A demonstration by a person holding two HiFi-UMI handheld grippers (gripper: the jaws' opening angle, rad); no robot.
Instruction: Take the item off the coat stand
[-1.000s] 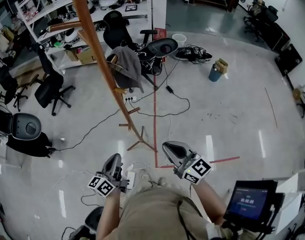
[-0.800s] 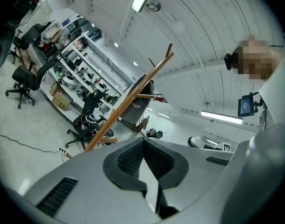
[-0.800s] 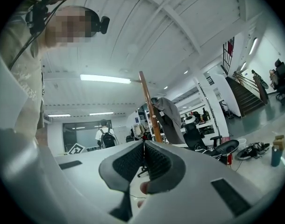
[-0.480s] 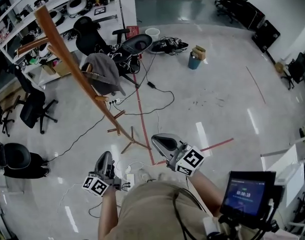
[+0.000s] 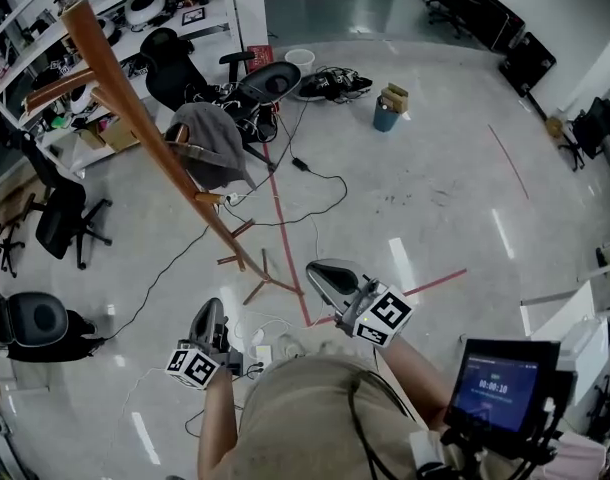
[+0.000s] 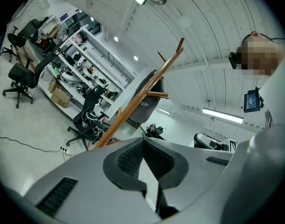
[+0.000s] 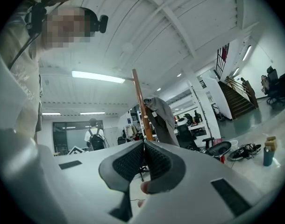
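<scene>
So far untouched, the grey jacket (image 5: 211, 151) hangs on the coat stand (image 5: 120, 73), well apart from the left hand-held gripper (image 5: 207, 318) and right hand-held gripper (image 5: 322, 274), both closed, empty.

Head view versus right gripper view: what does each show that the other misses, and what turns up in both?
Only the head view: the grey left gripper, red floor-tape lines and a dark tablet screen. Only the right gripper view: a white ceiling strip light and a distant person wearing a backpack. Both: the grey right gripper, jaws shut, and the tall brown wooden coat stand with a grey garment hanging on it.
</scene>
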